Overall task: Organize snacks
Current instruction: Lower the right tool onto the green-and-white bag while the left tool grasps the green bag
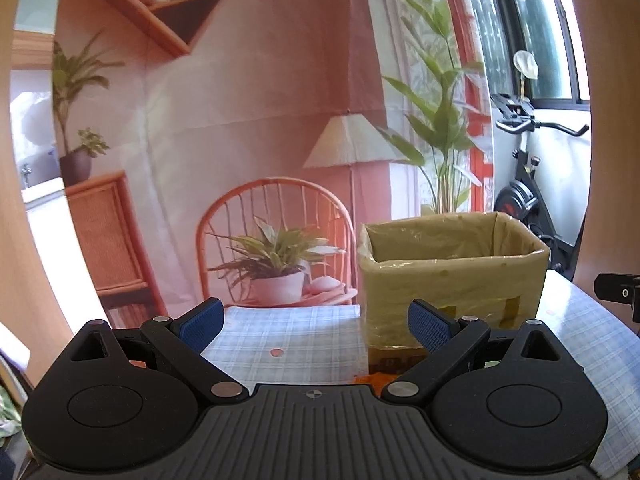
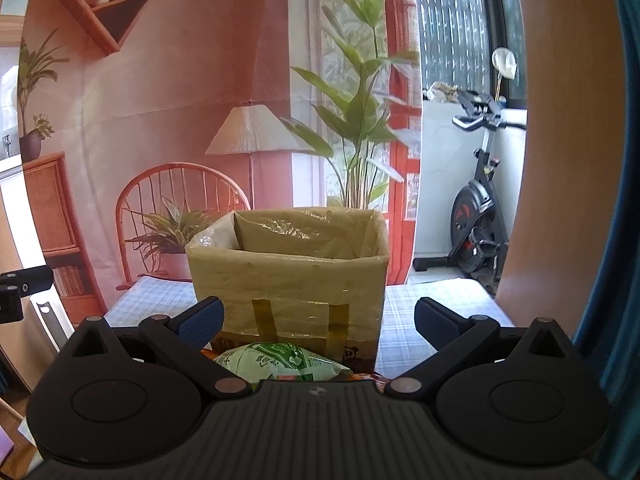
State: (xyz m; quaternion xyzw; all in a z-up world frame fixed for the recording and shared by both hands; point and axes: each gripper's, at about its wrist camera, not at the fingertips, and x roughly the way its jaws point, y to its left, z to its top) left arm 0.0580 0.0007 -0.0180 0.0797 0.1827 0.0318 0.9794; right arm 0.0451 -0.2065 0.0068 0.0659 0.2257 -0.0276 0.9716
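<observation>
A cardboard box (image 1: pixel 452 280) lined with clear plastic stands open on the checked tablecloth (image 1: pixel 288 336); it also shows in the right wrist view (image 2: pixel 288 276), straight ahead. A green snack bag (image 2: pixel 280 364) lies on the table in front of the box, between and below my right gripper's fingers. My right gripper (image 2: pixel 318 322) is open and holds nothing. My left gripper (image 1: pixel 316 326) is open and empty, to the left of the box. An orange snack packet (image 1: pixel 376 378) peeks out at the box's base.
A printed room backdrop (image 1: pixel 256 120) hangs behind the table. An exercise bike (image 2: pixel 480 216) stands at the right by the window. The other gripper's black body shows at the right edge (image 1: pixel 618 288) and at the left edge (image 2: pixel 20 288).
</observation>
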